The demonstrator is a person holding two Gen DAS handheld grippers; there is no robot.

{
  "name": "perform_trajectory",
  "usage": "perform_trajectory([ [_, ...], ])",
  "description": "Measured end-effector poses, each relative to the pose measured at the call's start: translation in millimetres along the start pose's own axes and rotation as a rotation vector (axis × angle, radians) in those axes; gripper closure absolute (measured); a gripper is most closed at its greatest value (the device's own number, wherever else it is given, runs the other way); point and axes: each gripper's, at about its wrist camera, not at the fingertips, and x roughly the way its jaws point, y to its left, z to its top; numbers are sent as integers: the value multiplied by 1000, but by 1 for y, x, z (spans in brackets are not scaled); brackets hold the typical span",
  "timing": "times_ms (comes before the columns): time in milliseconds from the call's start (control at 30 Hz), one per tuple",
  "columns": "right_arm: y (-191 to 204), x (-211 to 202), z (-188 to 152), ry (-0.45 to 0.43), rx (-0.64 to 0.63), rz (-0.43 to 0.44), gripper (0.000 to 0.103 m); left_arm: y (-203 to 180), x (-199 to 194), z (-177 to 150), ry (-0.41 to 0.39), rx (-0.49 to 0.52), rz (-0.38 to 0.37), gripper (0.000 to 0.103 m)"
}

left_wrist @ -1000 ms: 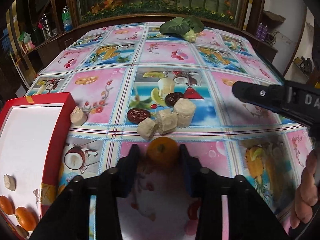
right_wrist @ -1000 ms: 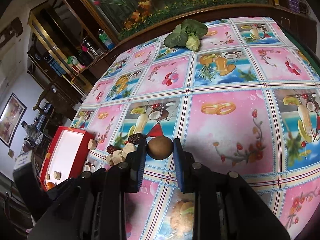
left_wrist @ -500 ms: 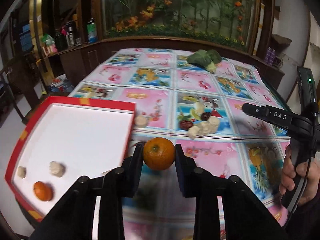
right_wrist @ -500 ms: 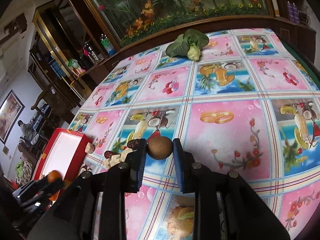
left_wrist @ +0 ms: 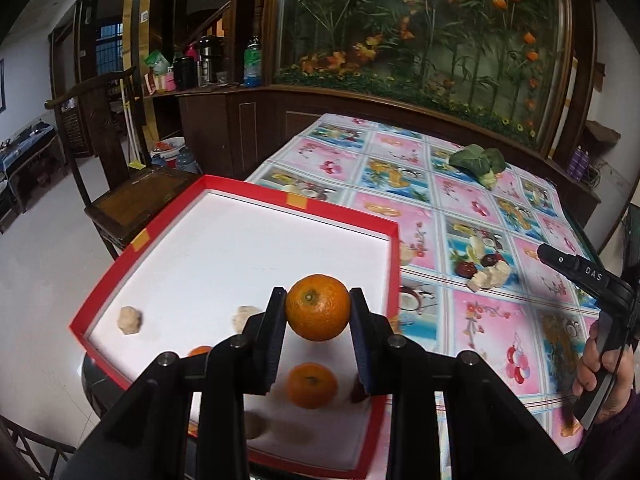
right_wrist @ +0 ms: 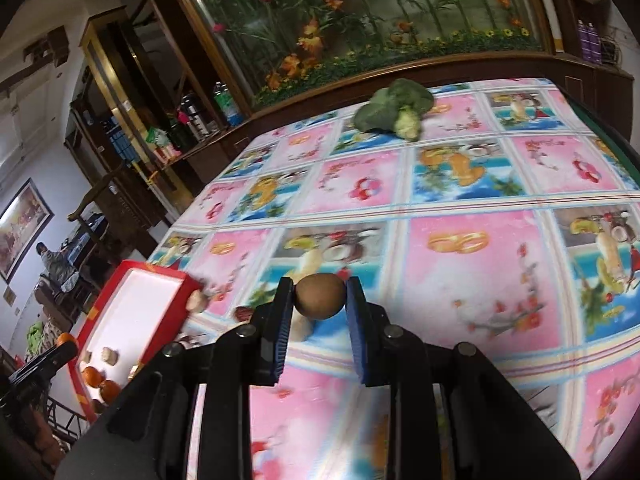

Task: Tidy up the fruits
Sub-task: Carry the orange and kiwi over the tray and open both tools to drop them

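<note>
Several fruits already lie in the tray (left_wrist: 394, 248). Left gripper (left_wrist: 318, 312) holds an orange (left_wrist: 318, 307) above it; right gripper (right_wrist: 320, 300) clamps a brown fruit (right_wrist: 320, 297). More pieces (left_wrist: 486, 270) wait on the table.

Three oranges show in the left wrist view: one (left_wrist: 318, 307) between the gripper fingers, one (left_wrist: 312, 385) in the red tray (left_wrist: 394, 256) near its right edge, one (left_wrist: 200, 350) partly hidden. Two pale lumps (left_wrist: 129, 320) lie near the tray's left corner. One brown fruit (right_wrist: 320, 297), one leafy vegetable (right_wrist: 394, 110), two grippers.
</note>
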Motion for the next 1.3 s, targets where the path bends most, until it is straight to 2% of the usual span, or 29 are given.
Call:
perform_trajectory([
  [167, 52, 5, -13, 6, -61, 80, 75, 28, -1, 0, -5, -27, 32, 73],
  [300, 113, 19, -26, 13, -135, 173, 74, 49, 0, 3, -15, -50, 75, 73],
  [433, 170, 48, -38, 72, -194, 255, 74, 68, 7, 2, -6, -70, 116, 73],
  [533, 200, 71, -48, 142, -236, 278, 74, 78, 14, -1, 6, -82, 135, 73],
  [667, 216, 95, -56, 218, -257, 281, 74, 86, 26, -1, 26, -100, 157, 73],
  [800, 213, 106, -62, 260, -275, 277, 74, 84, 35, -2, 42, -94, 163, 73],
  [1300, 220, 110, -79, 313, -346, 277, 74, 82, 55, -14, 110, -83, 188, 72],
])
